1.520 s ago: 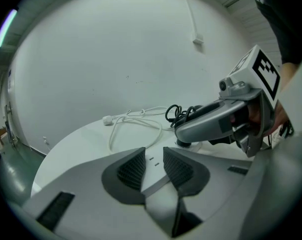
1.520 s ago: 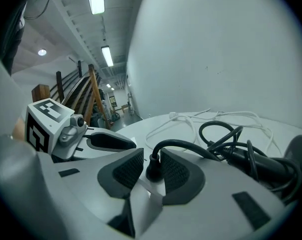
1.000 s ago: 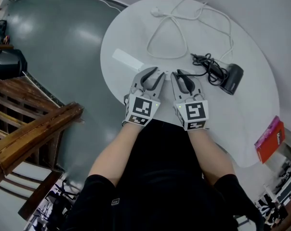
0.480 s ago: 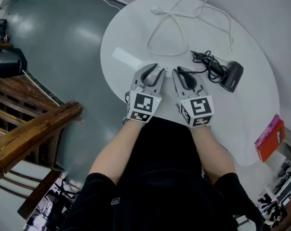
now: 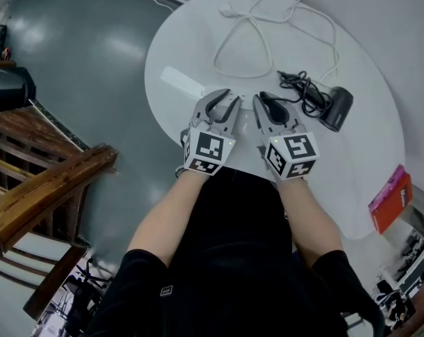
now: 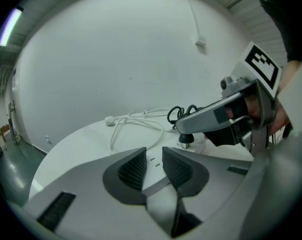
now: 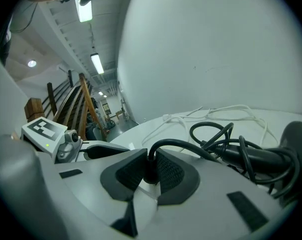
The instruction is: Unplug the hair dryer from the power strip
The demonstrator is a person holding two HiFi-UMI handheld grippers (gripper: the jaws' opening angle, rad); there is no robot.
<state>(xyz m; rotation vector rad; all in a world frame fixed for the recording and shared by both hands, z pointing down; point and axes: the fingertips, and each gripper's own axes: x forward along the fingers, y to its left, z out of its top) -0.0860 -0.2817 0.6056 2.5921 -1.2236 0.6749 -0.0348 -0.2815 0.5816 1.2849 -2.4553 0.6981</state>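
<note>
Right fingers (image 7: 172,173) pinch plug (image 7: 150,169); round white table (image 5: 366,153), grey floor (image 5: 93,69).

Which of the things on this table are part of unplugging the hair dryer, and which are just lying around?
In the job: black hair dryer, its coiled black cord, black plug, long white power strip.
Lying about: red rectangular box, looped white cable.

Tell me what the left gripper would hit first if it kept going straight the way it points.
Likely the white power strip: it already lies between the jaws, which have just been closing around it.
</note>
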